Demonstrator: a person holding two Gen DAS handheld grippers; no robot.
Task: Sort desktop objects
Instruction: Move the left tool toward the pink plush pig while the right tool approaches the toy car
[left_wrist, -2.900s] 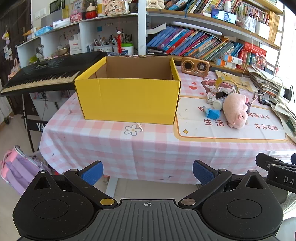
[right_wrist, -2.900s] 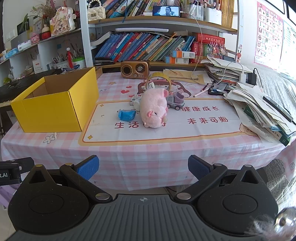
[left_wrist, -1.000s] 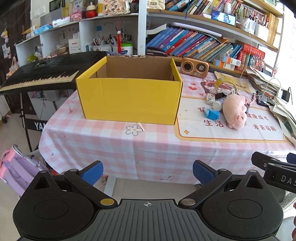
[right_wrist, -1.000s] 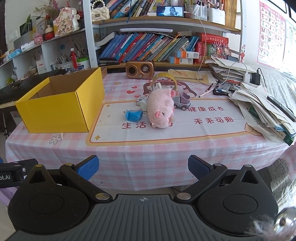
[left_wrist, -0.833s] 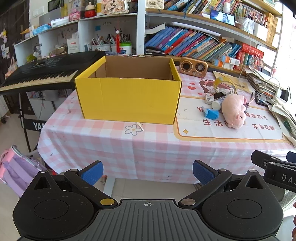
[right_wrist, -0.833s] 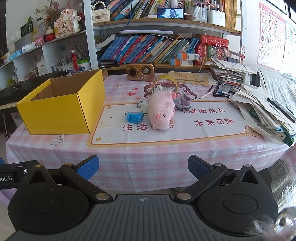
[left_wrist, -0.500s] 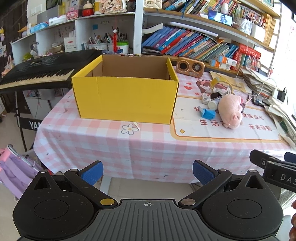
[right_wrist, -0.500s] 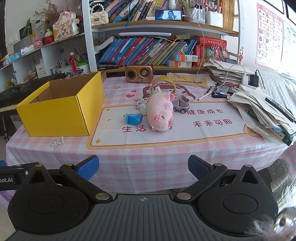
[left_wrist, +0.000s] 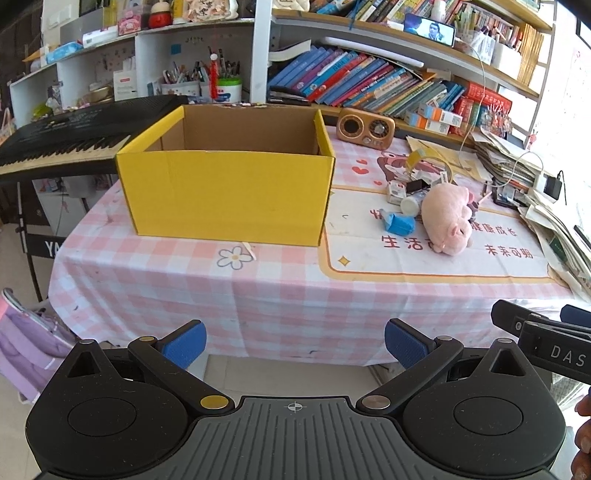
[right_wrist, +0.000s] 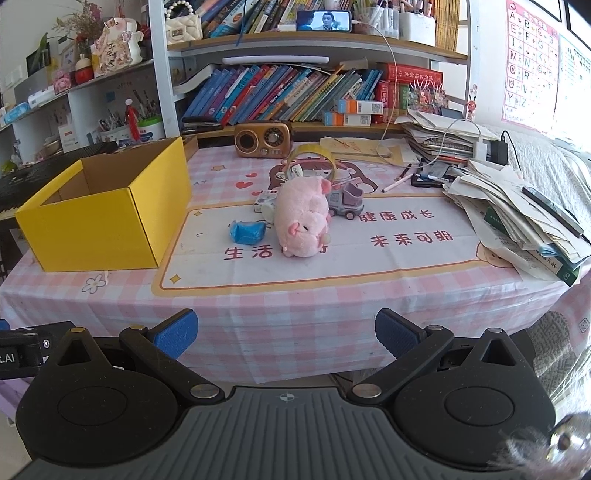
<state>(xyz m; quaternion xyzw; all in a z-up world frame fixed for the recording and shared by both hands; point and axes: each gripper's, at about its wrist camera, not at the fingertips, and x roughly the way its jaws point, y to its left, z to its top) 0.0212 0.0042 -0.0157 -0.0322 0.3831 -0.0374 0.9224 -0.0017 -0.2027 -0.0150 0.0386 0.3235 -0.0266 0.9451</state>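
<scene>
Yellow cardboard box (left_wrist: 225, 199) sits open-topped at the table's left. Right of it on the mat we see a blue crumpled object (right_wrist: 246, 232), then the pink plush pig (right_wrist: 302, 221) on its side, then a grey toy truck (right_wrist: 345, 205) just behind the pig. Tape roll (right_wrist: 312, 158) stands farther back. Our left gripper (left_wrist: 294, 341) and right gripper (right_wrist: 286, 328) both hover short of the table edge, jaws spread wide, holding nothing.
</scene>
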